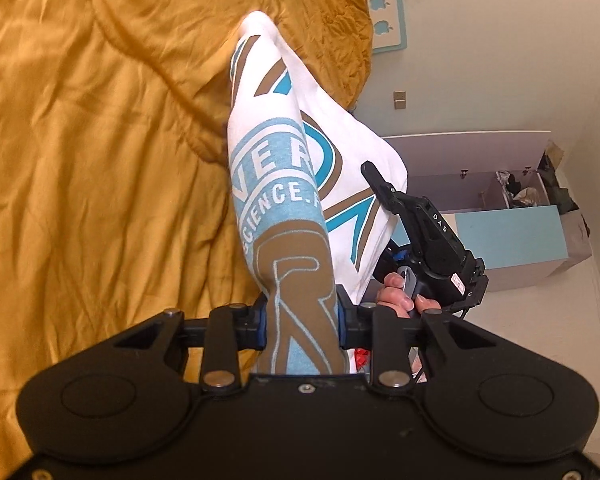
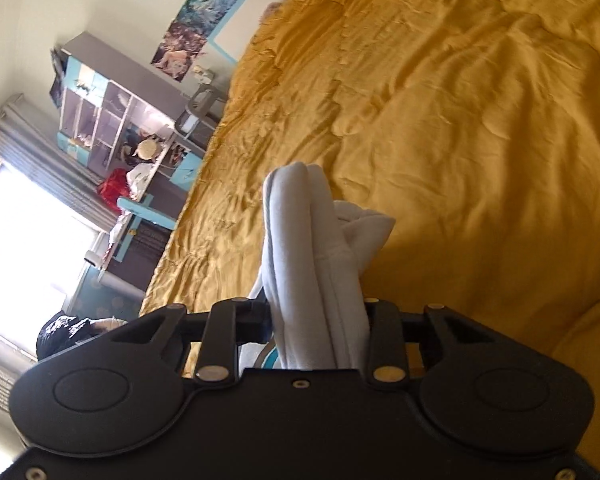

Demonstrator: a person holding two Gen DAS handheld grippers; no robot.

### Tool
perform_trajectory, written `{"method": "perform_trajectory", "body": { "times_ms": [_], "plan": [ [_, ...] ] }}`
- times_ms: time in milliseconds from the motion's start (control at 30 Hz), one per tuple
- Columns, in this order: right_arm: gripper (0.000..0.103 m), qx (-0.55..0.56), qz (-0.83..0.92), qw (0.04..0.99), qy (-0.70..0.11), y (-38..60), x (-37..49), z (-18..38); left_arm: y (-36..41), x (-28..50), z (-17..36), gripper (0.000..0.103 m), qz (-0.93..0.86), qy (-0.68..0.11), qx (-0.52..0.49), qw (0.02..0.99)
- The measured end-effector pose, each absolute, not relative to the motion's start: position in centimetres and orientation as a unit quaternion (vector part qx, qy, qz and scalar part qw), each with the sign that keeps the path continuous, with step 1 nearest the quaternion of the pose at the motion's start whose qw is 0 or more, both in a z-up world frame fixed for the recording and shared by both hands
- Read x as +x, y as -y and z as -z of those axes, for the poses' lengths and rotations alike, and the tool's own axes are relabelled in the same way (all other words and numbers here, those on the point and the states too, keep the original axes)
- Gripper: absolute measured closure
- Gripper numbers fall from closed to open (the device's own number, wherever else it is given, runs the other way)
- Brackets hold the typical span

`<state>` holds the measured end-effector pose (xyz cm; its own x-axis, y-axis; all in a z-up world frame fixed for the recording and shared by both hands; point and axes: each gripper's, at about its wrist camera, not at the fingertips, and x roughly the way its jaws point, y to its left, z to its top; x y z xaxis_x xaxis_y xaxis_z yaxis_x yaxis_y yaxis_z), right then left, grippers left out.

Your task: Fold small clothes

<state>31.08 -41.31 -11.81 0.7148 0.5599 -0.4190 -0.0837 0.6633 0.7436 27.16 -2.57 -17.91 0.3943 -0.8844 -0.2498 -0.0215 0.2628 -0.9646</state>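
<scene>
Left tool (image 1: pixel 300 320) pressed together on a bunched fold of the white T-shirt (image 1: pixel 276 184), blue pads squeezing the cloth from both sides; printed side facing the left wrist camera, with light-blue and brown graphics and the letters "SCIENCE" readable; cloth rising away from the jaws as a thick roll, held up above the mustard-yellow bedspread (image 1: pixel 100 160); far tip of the shirt seen against the bed's edge, whether touching it or not cannot be told.

Right tool (image 1: pixel 374 182) seen from the left wrist camera just beside the shirt's right edge, black body marked "DAS", the person's right hand (image 1: pixel 400 296) wrapped round its grip; one black finger laid against the white cloth.

From the right wrist camera, right tool (image 2: pixel 316 312) pinching several layers of the same T-shirt (image 2: pixel 312 248), plain white side showing, folds standing up between the jaws and drooping to the right; a bit of blue print visible low down behind the linkage; rumpled bedspread (image 2: pixel 460 120) filling the view beyond.

Off the bed: shelving unit (image 2: pixel 116 120) with turquoise panels and clutter, posters (image 2: pixel 188 28) on the wall, bright window (image 2: pixel 28 240) with grey curtains; low cabinet (image 1: pixel 500 208) with a turquoise front beside the bed.
</scene>
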Motion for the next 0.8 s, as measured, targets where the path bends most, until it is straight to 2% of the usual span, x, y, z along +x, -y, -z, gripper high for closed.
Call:
{"method": "perform_trajectory", "body": {
  "times_ms": [233,433,600,733,800],
  "plan": [
    [0.073,0.381,-0.294,0.827,-0.291,32.3,34.1,8.0,-7.6,24.4,11.5,0.076,0.303,-0.374,-0.489,0.727],
    [0.073,0.371,-0.362,0.800,-0.303,20.7,38.0,8.5,-18.1,22.0,9.3,0.076,0.243,-0.351,-0.469,0.773],
    [0.073,0.361,-0.362,0.788,-0.341,14.3,40.9,12.9,-25.6,22.0,13.0,0.075,0.194,-0.376,-0.477,0.770],
    [0.073,0.324,-0.318,0.799,-0.395,11.0,42.0,18.2,-29.1,23.1,19.9,0.073,0.166,-0.432,-0.493,0.737],
    [0.073,0.315,-0.292,0.803,-0.412,10.9,42.2,20.9,-30.5,22.7,22.8,0.069,0.177,-0.429,-0.532,0.708]
  ]
}}
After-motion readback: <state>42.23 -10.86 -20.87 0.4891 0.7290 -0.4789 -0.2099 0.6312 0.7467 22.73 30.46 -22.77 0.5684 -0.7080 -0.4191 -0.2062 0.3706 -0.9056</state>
